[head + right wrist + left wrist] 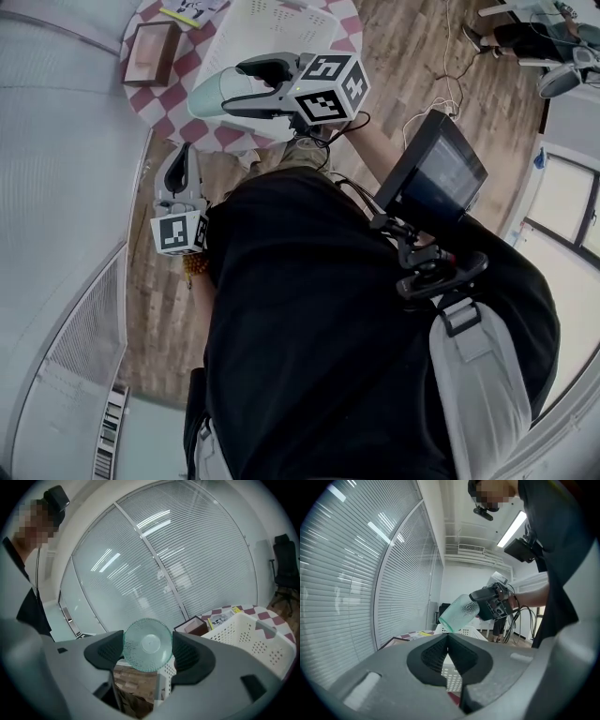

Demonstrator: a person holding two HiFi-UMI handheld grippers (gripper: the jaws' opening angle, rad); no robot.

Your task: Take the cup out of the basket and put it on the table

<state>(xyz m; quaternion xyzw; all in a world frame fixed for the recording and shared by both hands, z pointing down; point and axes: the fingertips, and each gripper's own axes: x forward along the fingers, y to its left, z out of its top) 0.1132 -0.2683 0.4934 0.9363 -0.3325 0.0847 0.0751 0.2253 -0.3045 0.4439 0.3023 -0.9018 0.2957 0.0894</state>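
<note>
Cup, one: the pale green cup (208,97) is out of the basket and up in the air, clamped by its base end and tipped on its side, mouth away from the gripper.
Grippers, two: my right gripper (246,86) is closed on the cup, one pad on each side of it; the right gripper view looks at the cup's round bottom (149,644) between the pads of the right gripper (147,651).
Left tongs: the left gripper (180,161) hangs low at the cup's 7 o'clock, beside my torso. Its own view shows the left gripper (448,641) with tips pressed together and nothing between them.
Basket, one: the white perforated basket (272,28) sits on the table at the cup's 1 o'clock.
Table, one: the checked round table (178,94) lies under the cup, which hangs above the table's near rim.
Box, one: a brown open box (150,52) stands at the cup's 10 o'clock, on the table near its left rim.
Open room: the wood floor (173,309) runs between table and curved glass wall (66,141) at 9 o'clock; the left gripper is over it.
</note>
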